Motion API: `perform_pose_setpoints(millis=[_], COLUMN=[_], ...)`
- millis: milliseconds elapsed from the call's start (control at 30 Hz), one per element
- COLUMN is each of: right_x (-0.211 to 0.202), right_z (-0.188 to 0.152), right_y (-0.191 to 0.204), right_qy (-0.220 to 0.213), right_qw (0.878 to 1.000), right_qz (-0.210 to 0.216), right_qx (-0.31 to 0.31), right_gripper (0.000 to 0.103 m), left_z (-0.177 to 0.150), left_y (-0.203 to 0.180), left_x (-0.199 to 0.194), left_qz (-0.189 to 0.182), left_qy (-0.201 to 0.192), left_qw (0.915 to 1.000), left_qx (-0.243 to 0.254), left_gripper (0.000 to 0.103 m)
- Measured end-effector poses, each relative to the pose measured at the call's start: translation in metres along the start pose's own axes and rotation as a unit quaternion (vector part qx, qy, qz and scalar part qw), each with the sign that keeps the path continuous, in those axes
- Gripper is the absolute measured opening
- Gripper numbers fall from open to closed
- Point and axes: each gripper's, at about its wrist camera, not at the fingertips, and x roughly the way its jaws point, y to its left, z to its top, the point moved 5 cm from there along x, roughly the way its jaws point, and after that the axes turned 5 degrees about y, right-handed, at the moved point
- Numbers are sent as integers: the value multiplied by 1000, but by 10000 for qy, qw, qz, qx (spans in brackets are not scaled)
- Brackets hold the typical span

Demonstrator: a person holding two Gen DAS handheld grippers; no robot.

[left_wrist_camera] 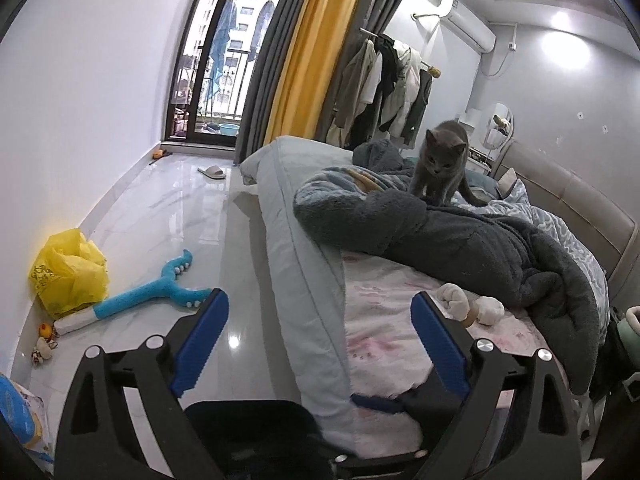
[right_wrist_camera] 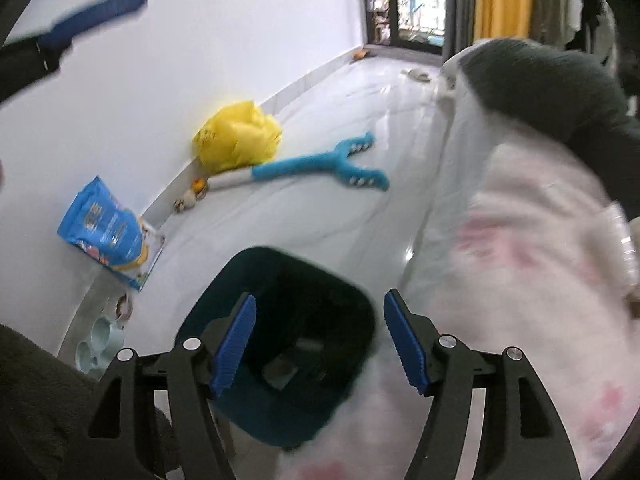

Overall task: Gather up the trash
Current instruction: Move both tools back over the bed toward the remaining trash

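Observation:
A dark blue trash bin (right_wrist_camera: 240,412) stands on the floor beside the bed, with a few dark items at its bottom. My right gripper (right_wrist_camera: 320,344) is open and empty, held right above the bin's mouth. My left gripper (left_wrist_camera: 320,336) is open and empty, over the bed's edge, and its finger (right_wrist_camera: 96,16) shows at the right wrist view's top left. Two crumpled white tissue balls (left_wrist_camera: 454,300) lie on the pink sheet (left_wrist_camera: 384,320) just beyond the left gripper's right finger. The bin's rim (left_wrist_camera: 248,412) shows dark below the left gripper.
A grey cat (left_wrist_camera: 442,164) stands on a dark blanket (left_wrist_camera: 480,240) on the bed. On the floor lie a yellow plastic bag (left_wrist_camera: 68,276), a blue plush toy (left_wrist_camera: 160,292), a blue packet (right_wrist_camera: 104,232) and small toys by the wall. A slipper (left_wrist_camera: 212,171) lies farther off.

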Motion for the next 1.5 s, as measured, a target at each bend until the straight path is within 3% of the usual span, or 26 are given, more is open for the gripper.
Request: perform_pose_setpoints(millis=[567,800,1167,1500], right_x=[-76,-91,-106,-100], right_z=[4,-1,-10,-34], right_y=[-139,-188,-260,-324], right_qy=[-801,-897,-989,-727], right_qw=[9934,9885,9807,9791], right_qz=[-634,-917,-1143,-927], right_qx=[522,806,1238,1660], right_gripper=[71,71,72,73], left_z=[-6,-15,-26,-47], left_y=[-56,-75,-115,-152], left_x=[75,103,149,193], left_qz=[-139,-193,-641,-1029], left_qy=[462,654,938,1438], left_qw=[9979,9950,9852,9674], left_qx=[427,731,1286,1815], left_gripper=[95,95,95,95])
